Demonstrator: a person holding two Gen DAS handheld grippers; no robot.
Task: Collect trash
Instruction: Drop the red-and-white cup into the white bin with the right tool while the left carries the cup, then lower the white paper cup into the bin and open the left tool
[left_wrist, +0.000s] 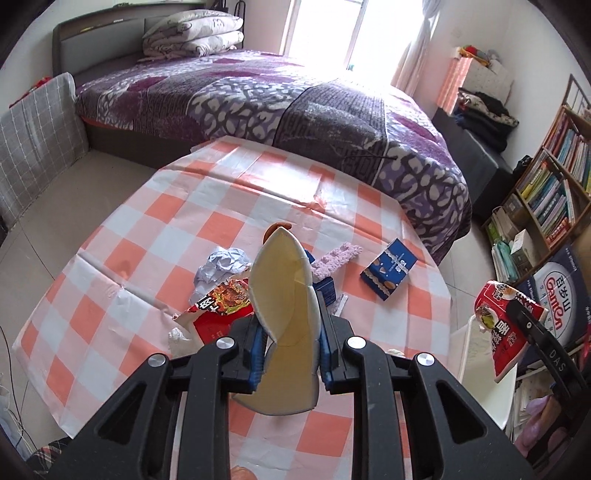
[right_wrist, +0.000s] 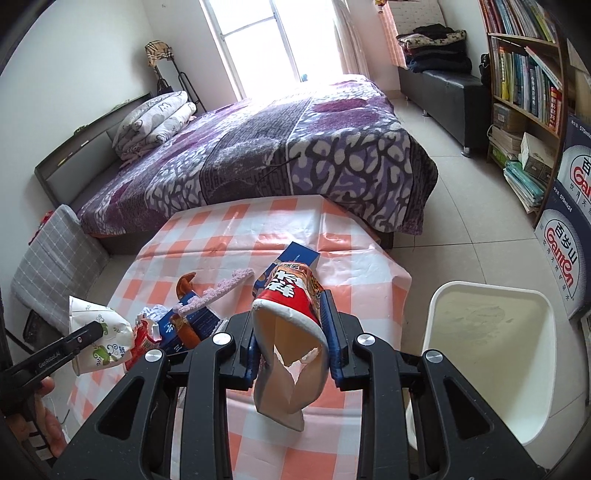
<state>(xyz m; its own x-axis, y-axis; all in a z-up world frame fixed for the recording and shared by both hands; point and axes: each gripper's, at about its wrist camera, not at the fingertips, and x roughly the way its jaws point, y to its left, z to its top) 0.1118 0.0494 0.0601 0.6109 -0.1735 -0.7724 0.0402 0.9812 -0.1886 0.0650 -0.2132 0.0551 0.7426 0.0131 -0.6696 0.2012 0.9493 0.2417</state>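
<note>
- Red noodle cup (right_wrist: 295, 325), crushed flat, is being pinched between the pads of the right gripper (right_wrist: 291, 343), its long axis running forward along the fingers and its torn open mouth hanging toward the camera.
- White bin (right_wrist: 491, 354) is standing just off the table's right edge, to the right of that gripper and lower; the right hand is the nearer one, so I judge the drop calls for a swing rightward.
- Left gripper (left_wrist: 290, 332) is clamping a flattened white paper cup (left_wrist: 284, 314), lengthwise too, over the table's near half, farther from the bin.
- Still lying on the checked table (left_wrist: 184, 206): one crumpled paper ball (left_wrist: 221, 264), one red wrapper (left_wrist: 221, 299), one purple strip (left_wrist: 334, 258), and I am counting two blue boxes (left_wrist: 389, 271), the second partly hidden.
</note>
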